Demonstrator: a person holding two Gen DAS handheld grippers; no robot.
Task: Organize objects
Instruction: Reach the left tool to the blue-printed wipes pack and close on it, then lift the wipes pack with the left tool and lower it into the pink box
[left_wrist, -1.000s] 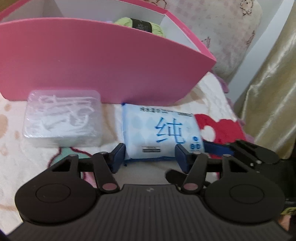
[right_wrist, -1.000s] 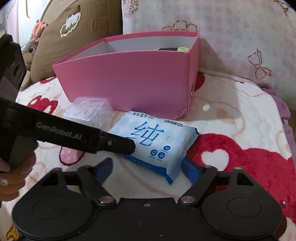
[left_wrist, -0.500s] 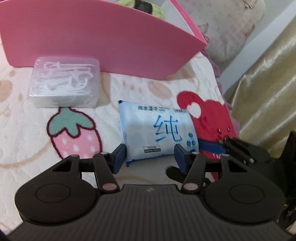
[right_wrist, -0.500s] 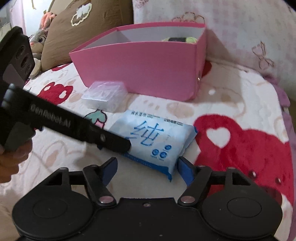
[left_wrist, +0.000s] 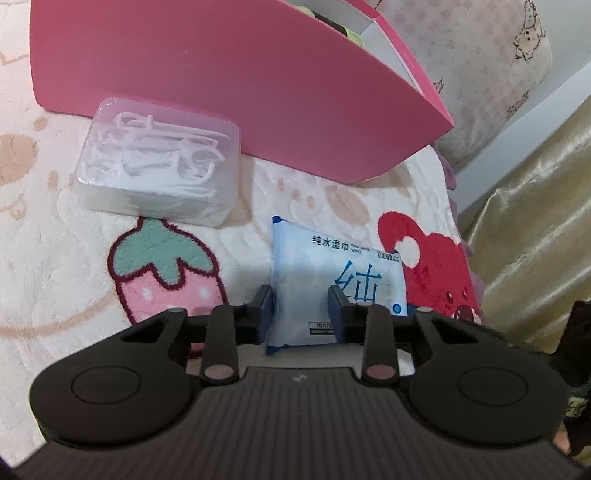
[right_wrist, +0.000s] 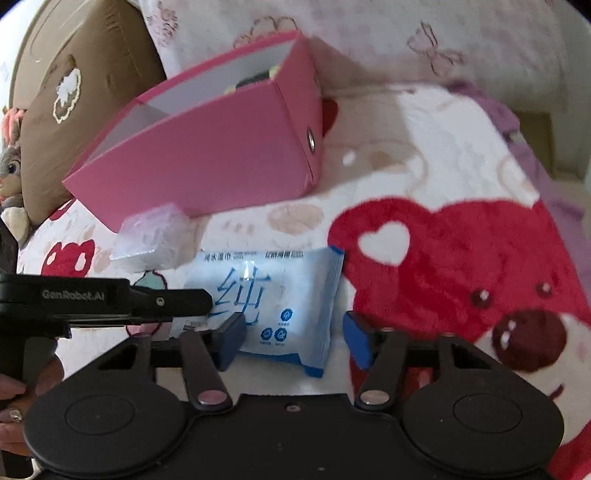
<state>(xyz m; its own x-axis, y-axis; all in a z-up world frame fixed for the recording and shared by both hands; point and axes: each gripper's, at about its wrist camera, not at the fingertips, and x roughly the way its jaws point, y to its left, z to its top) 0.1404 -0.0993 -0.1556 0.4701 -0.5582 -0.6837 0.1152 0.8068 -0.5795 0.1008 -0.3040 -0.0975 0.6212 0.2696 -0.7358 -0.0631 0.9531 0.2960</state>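
Observation:
A blue-and-white wet wipes pack (left_wrist: 314, 273) lies on the plush blanket in front of a pink open box (left_wrist: 221, 85). My left gripper (left_wrist: 300, 308) is shut on the pack's near end, and the pack bulges between the pads. In the right wrist view the same pack (right_wrist: 273, 284) sits between the fingers of my right gripper (right_wrist: 293, 341), whose jaws are closing. A small gap shows beside its right finger. The left gripper's black arm (right_wrist: 110, 299) reaches the pack from the left.
A clear box of white floss picks (left_wrist: 159, 162) rests against the pink box (right_wrist: 207, 158), left of the pack. Green yarn (left_wrist: 354, 37) shows inside the box. A gold curtain (left_wrist: 535, 221) hangs at the right. Pillows (right_wrist: 74, 92) and a plush bunny (right_wrist: 9, 173) stand behind.
The left jaws have closed onto the wipes pack and squeezed it narrower. The right jaws have narrowed around the pack's other end. Both views have rolled.

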